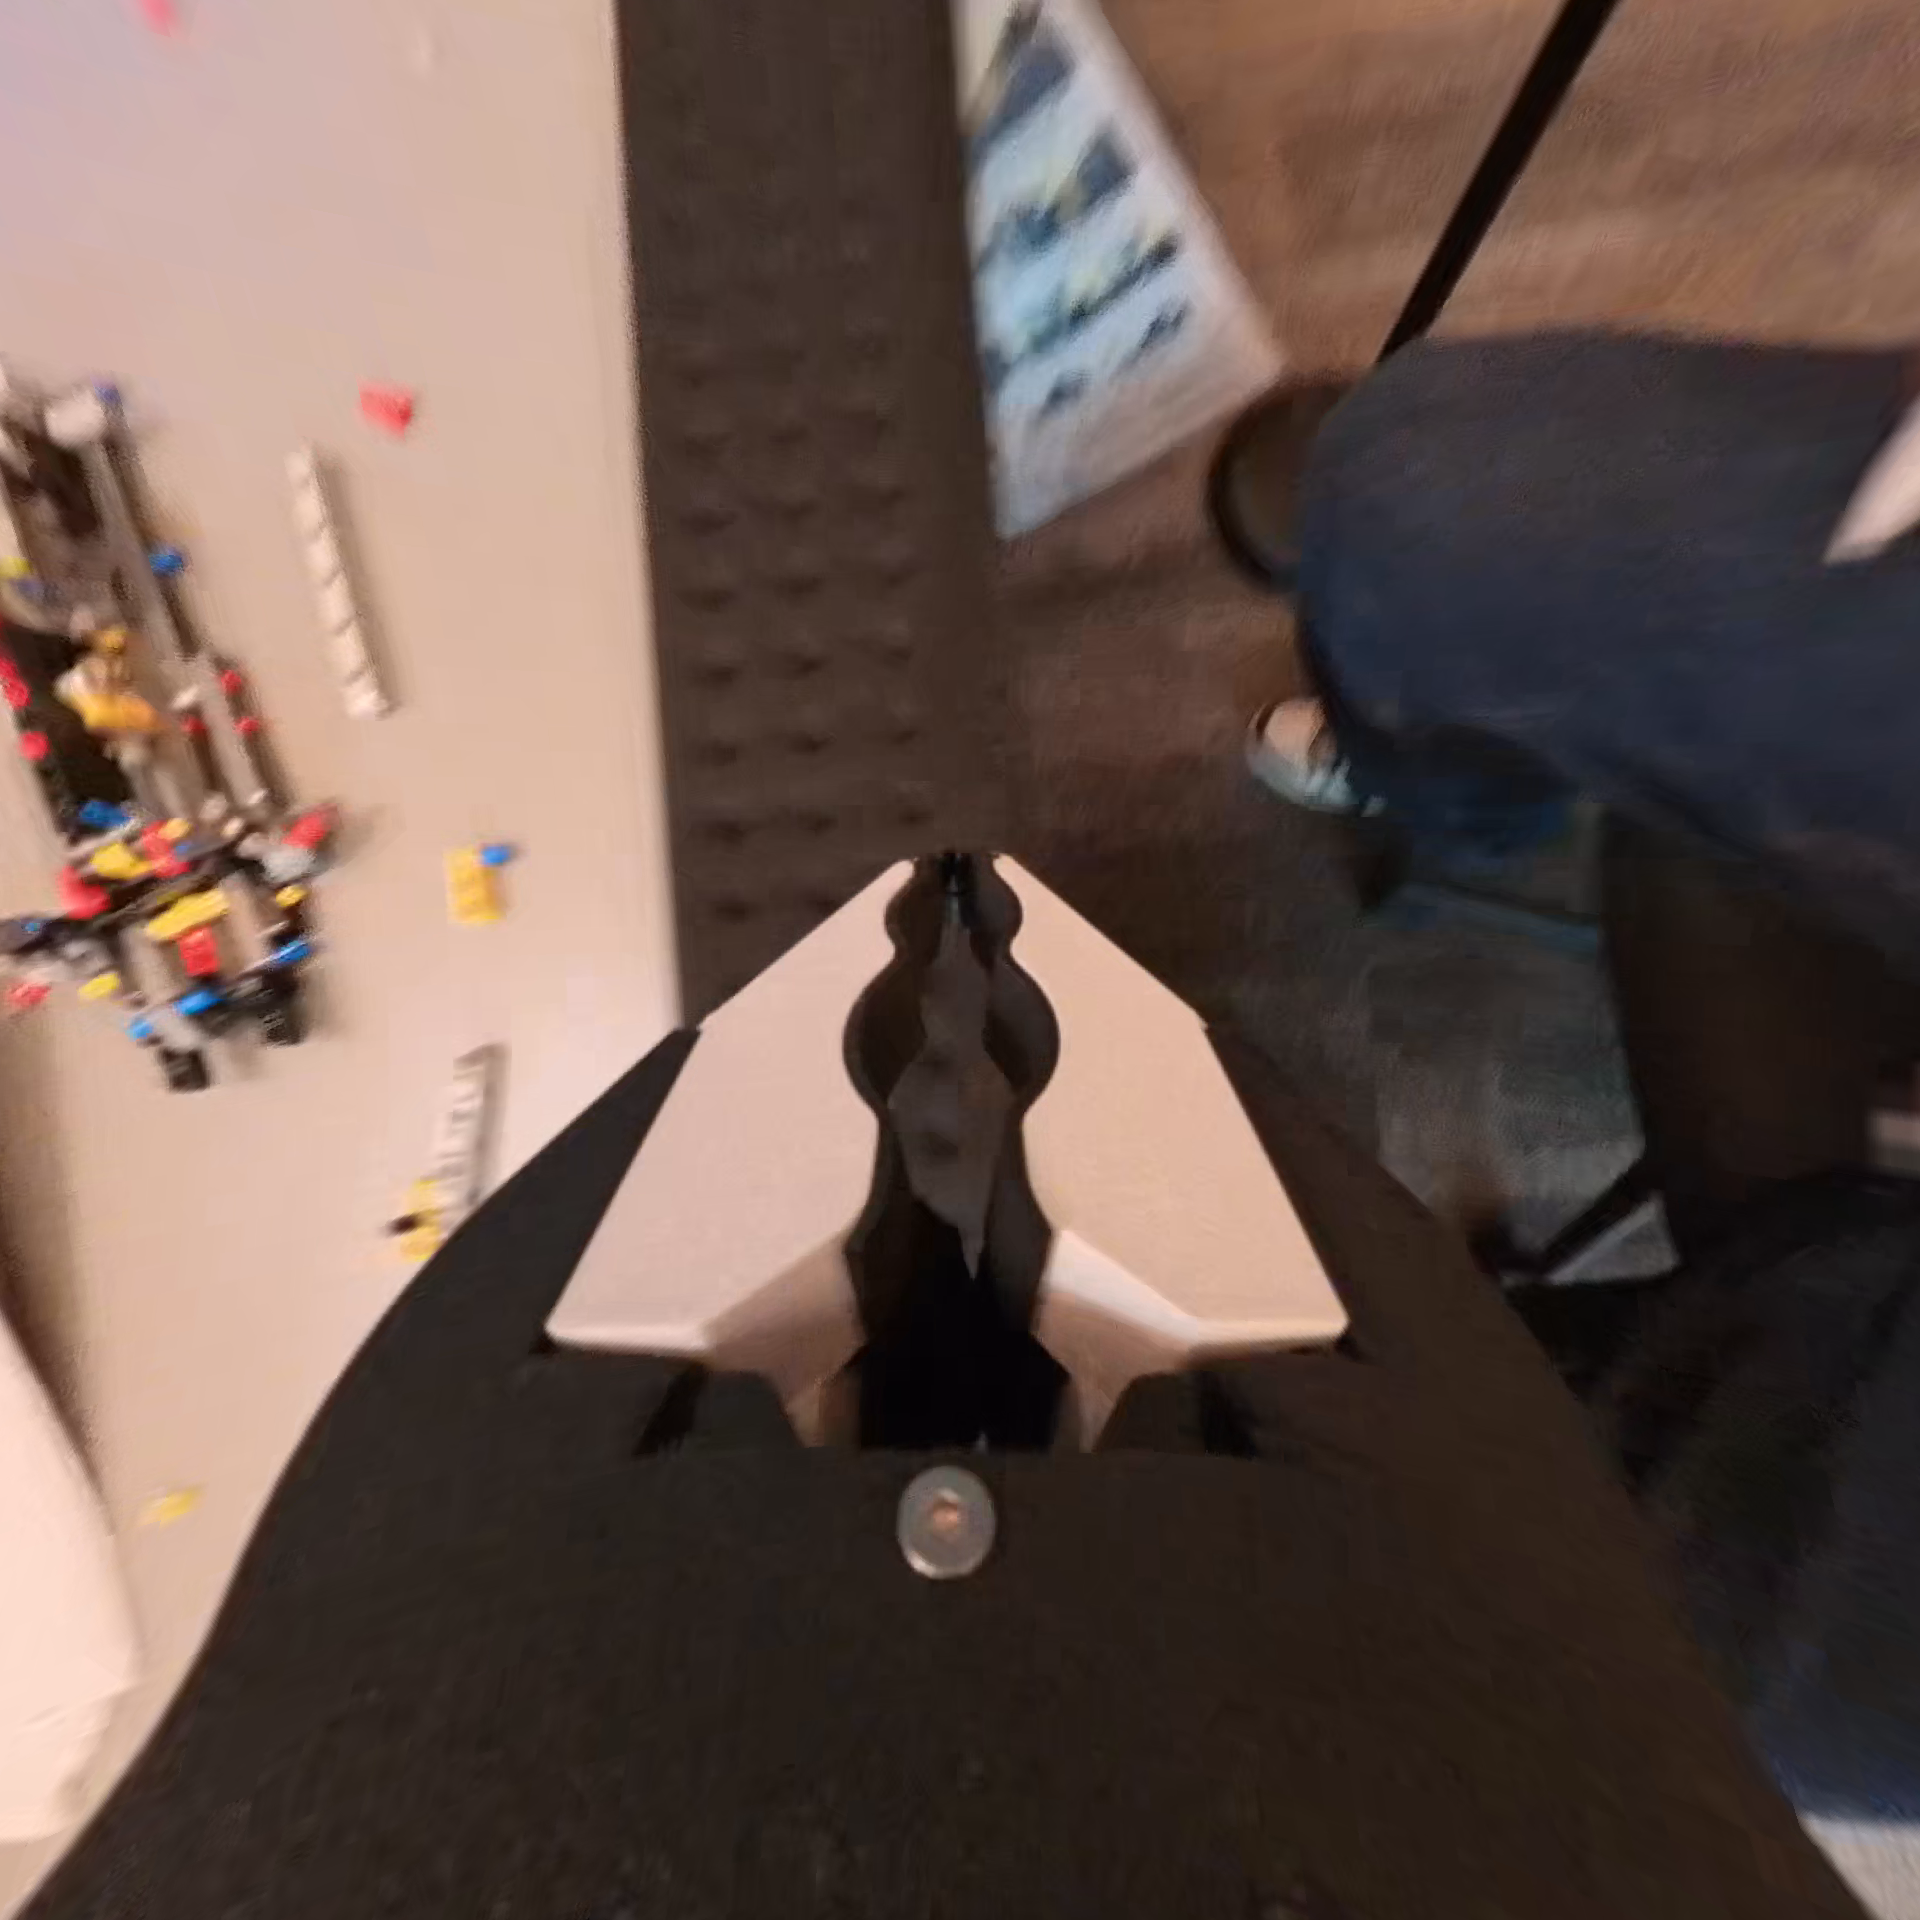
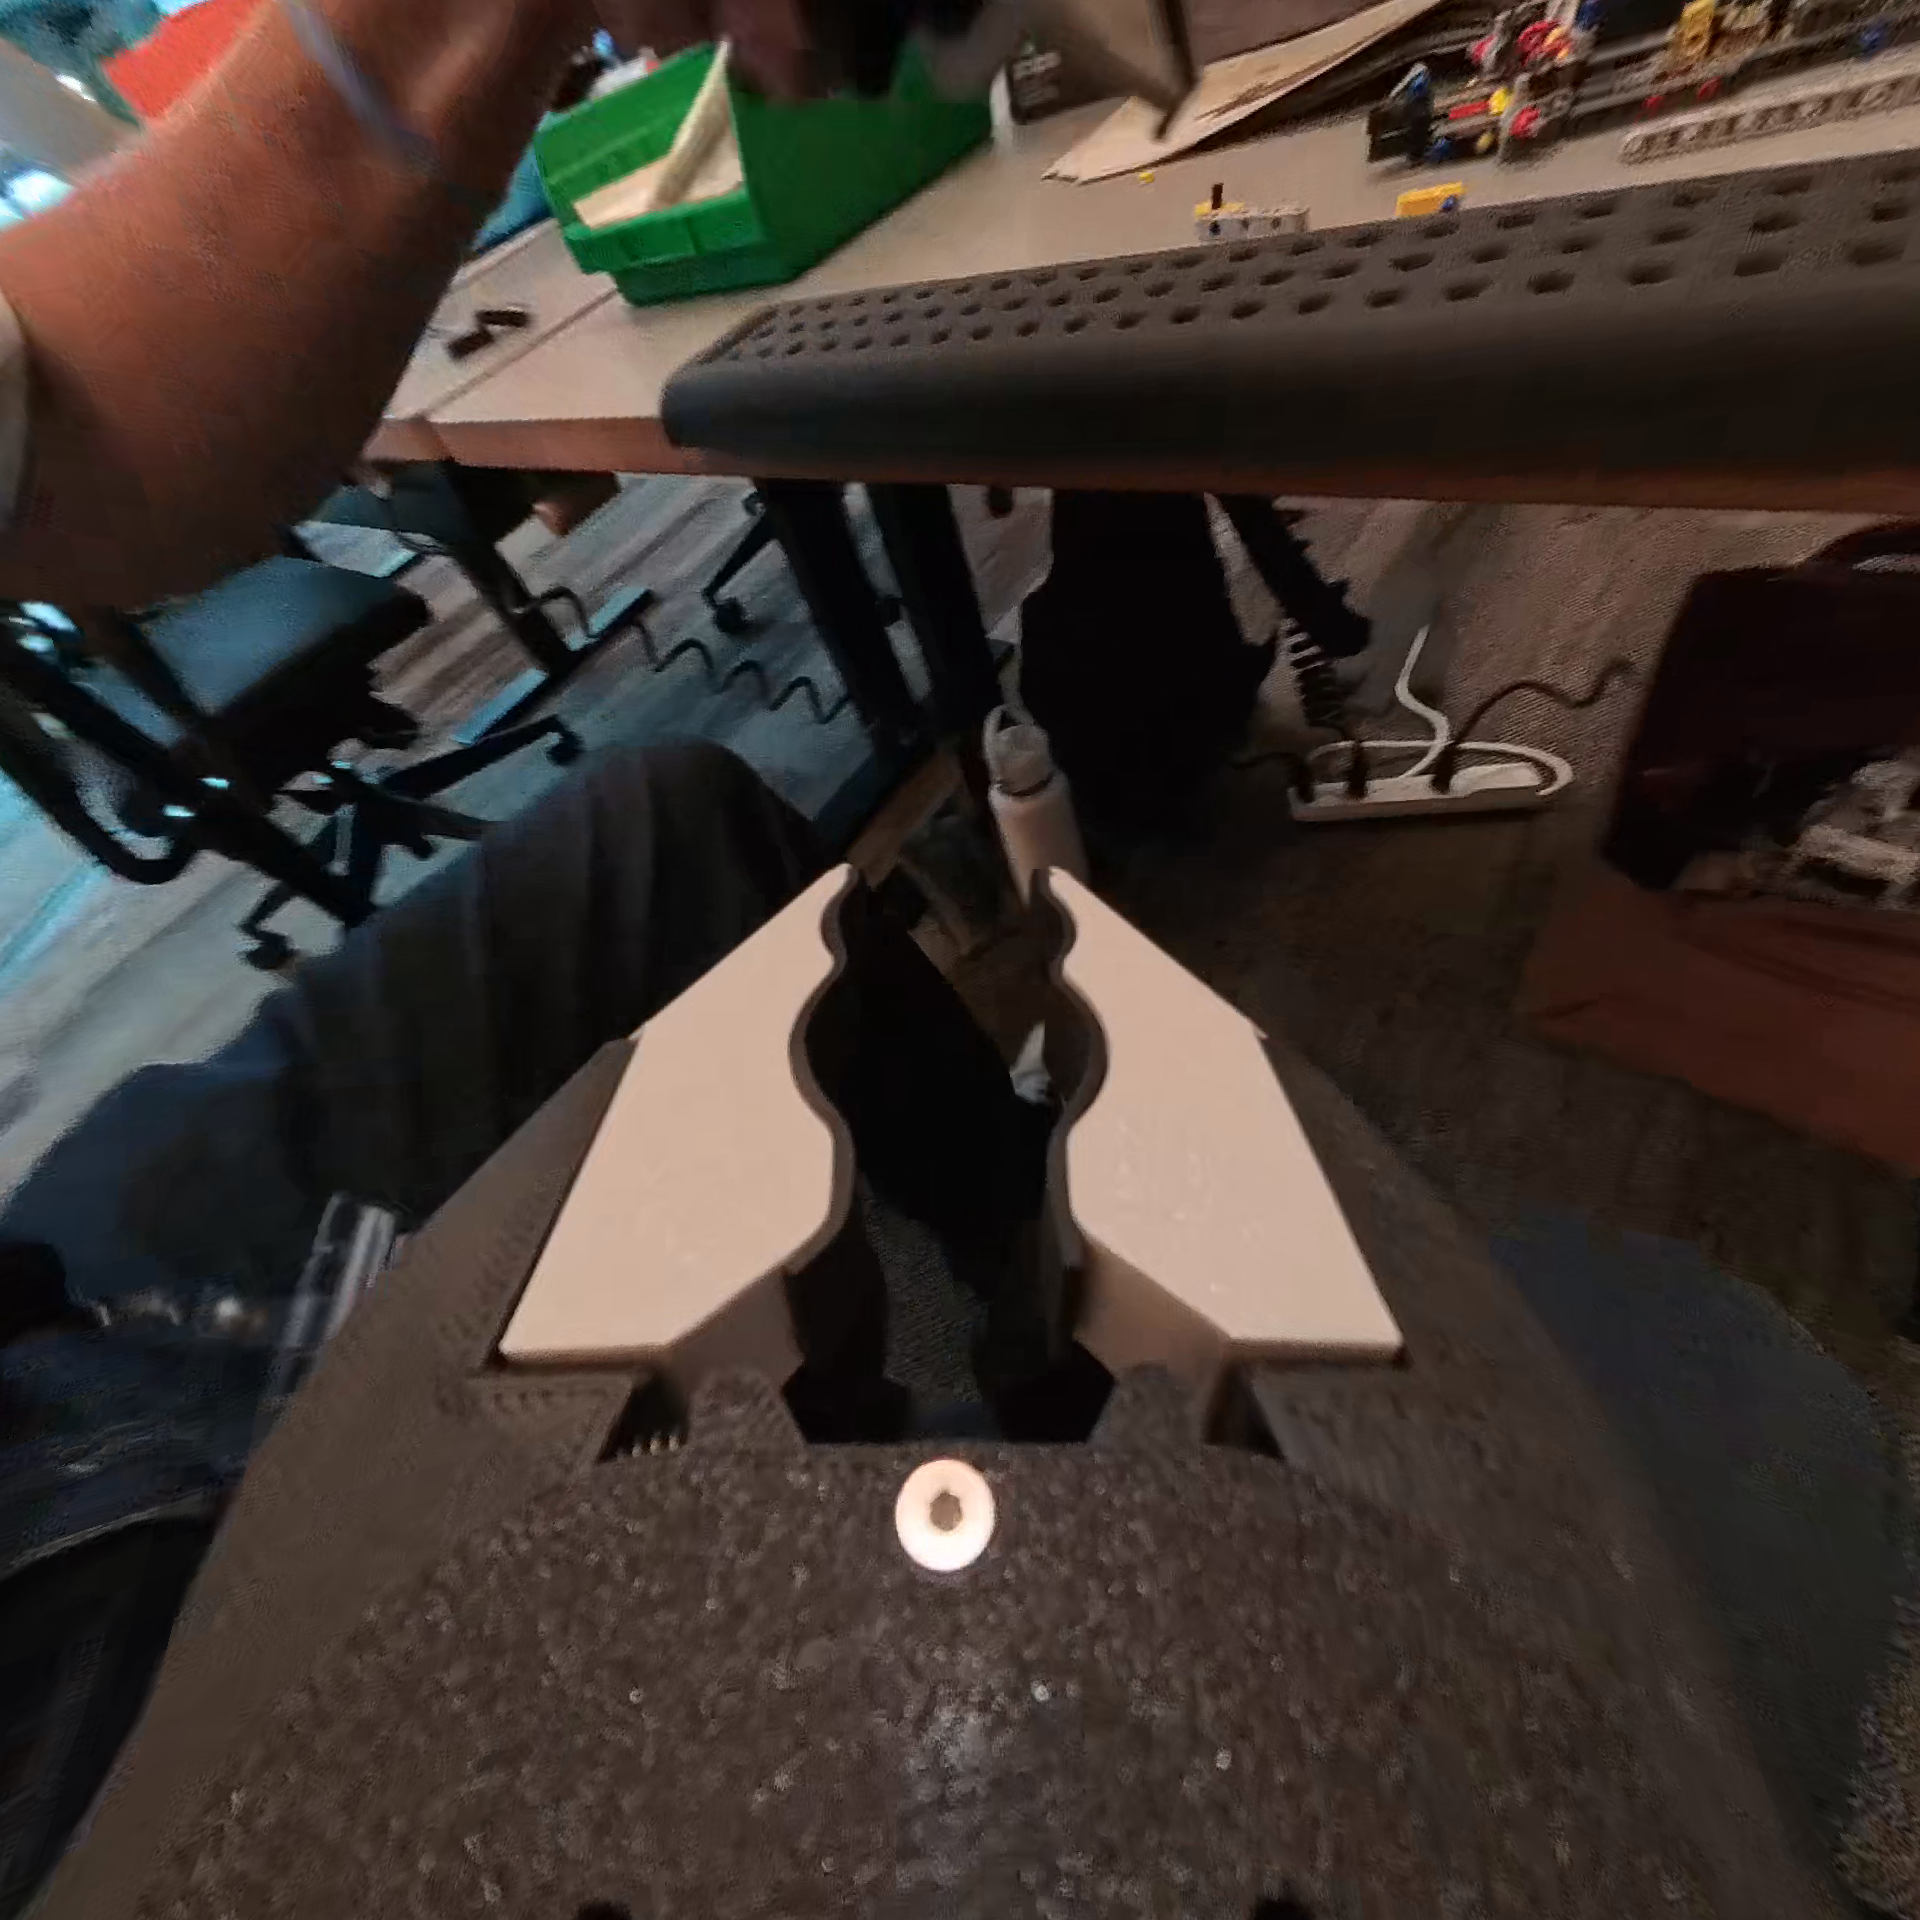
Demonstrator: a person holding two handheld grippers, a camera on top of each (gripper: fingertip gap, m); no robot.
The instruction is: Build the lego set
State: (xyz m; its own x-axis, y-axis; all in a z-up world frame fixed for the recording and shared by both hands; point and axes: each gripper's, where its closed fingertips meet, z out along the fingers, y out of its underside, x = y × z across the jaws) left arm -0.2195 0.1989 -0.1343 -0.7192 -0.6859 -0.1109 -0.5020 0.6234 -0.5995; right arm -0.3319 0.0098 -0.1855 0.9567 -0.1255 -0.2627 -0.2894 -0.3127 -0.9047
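Multicoloured lego build point(image 1: 156, 790) mid-table, well apart from both grippers. Left gripper point(image 1: 951, 868) pinched closed, apparently empty; right gripper point(image 2: 951, 883) apart, empty (below table edge). Best raised above the edge first.

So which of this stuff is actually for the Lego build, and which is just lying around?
For the build:
- half-built Lego model
- long white beam
- loose yellow piece
- booklet

Lying about:
- green bin
- cardboard
- power strip
- black perforated pad
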